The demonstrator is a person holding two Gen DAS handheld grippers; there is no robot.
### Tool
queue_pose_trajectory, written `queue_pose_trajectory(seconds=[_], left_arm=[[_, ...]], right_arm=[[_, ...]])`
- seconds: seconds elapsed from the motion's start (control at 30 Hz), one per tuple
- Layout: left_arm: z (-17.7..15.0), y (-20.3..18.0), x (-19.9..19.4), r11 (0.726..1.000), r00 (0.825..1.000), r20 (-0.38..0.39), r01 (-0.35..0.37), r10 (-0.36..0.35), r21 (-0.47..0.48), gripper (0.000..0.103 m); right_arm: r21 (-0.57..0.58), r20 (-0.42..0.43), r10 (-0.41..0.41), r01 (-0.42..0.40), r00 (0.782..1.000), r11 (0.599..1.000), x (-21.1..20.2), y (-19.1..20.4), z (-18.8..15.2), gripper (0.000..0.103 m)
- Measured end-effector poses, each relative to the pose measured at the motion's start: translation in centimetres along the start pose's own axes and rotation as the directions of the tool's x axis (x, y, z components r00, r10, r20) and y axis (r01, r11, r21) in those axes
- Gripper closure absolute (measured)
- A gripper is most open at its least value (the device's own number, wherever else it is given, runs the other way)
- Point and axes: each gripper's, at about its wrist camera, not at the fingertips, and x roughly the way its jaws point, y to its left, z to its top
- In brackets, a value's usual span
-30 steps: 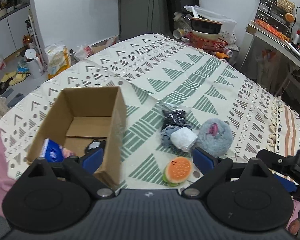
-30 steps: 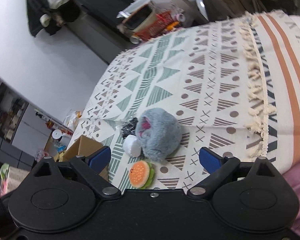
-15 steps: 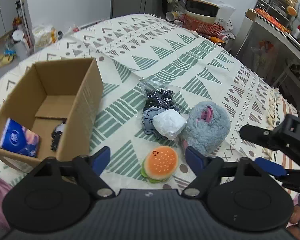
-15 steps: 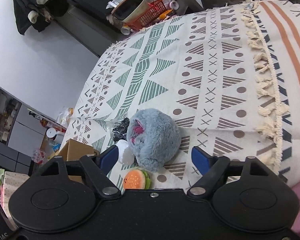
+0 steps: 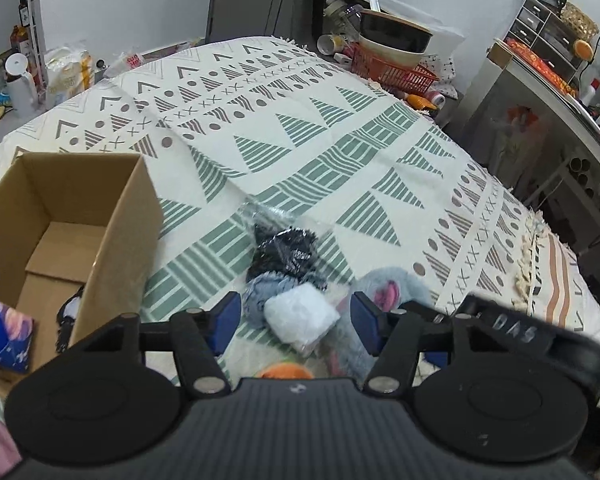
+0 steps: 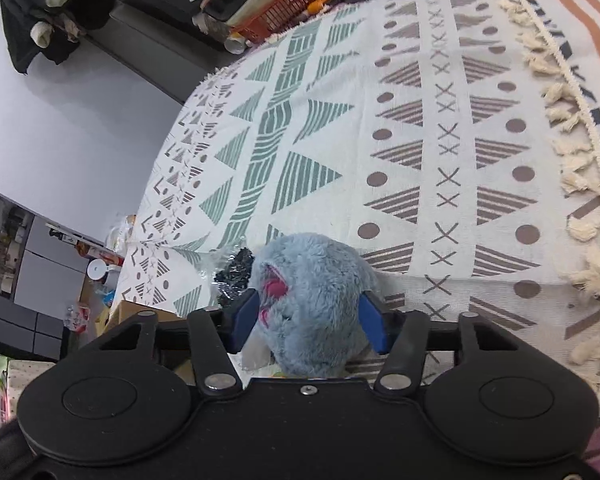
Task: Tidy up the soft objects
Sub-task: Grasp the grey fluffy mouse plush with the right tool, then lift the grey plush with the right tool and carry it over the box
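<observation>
Two grippers over a pile of soft things beside a cardboard box (image 5: 72, 216) on a patterned bedspread (image 5: 300, 132).

Only an orange sliver of the burger toy (image 5: 286, 371) shows above the left gripper's (image 5: 294, 316) body, and the box's near end is cut off at the frame edge, a blue tissue pack (image 5: 2, 338) poking from it. The right gripper (image 6: 308, 320) hides the plush's underside; its pads sit on either side of the grey furry plush (image 6: 312, 296), but whether they press it is unclear. The left gripper is spread wide around a white bundle (image 5: 300, 314) without gripping it. Right of the box lie a black bagged item (image 5: 286, 252) and grey-blue cloth (image 5: 258, 300); beyond them the bedspread is open to its fringed edge.
</observation>
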Motion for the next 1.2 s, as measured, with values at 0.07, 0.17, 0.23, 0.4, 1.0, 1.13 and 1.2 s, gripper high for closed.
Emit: queue_pose_trajectory(seconds=[0.07, 0.17, 0.23, 0.4, 1.0, 1.13, 1.2], left_arm=[[0.3, -0.3, 0.5, 1.0, 1.0, -0.005, 0.002, -0.002, 0.003, 0.048], [0.5, -0.7, 1.5, 1.0, 1.0, -0.022, 0.018, -0.018, 0.001, 0.053], [0.4, -1.0, 2.1, 0.999, 0.999, -0.035, 0.033, -0.033, -0.005, 0.055], [0.4, -1.6, 2.6, 0.997, 0.997, -0.033, 0.072, -0.072, -0.009, 0.059], [-0.8, -2.7, 7.2, 0.984, 0.975, -0.14, 0.164, -0.172, -0.064, 0.077], [-0.7, -2.8, 6.2, 0.982, 0.977, -0.107, 0.18, -0.184, -0.049, 0.079], [-0.8, -2.6, 5.7, 0.98, 0.976, -0.091, 0.193, -0.196, -0.041, 0.079]], right_arm=[[0.026, -0.01, -0.005, 0.005, 1.0, 1.0, 0.5, -0.5, 0.1, 0.068], [0.042, -0.002, -0.016, 0.016, 1.0, 0.999, 1.0, -1.3, 0.3, 0.078], [0.054, 0.005, -0.001, 0.001, 1.0, 0.999, 1.0, -1.7, 0.3, 0.079], [0.081, 0.011, 0.027, -0.028, 1.0, 0.996, 1.1, -2.6, 0.4, 0.082], [0.167, 0.017, 0.034, -0.036, 0.999, 0.985, 1.3, -4.5, 0.6, 0.085], [0.144, 0.037, 0.043, -0.048, 0.998, 0.988, 0.8, -4.1, 0.5, 0.085], [0.126, 0.045, 0.052, -0.058, 0.998, 0.99, 0.5, -3.9, 0.5, 0.085]])
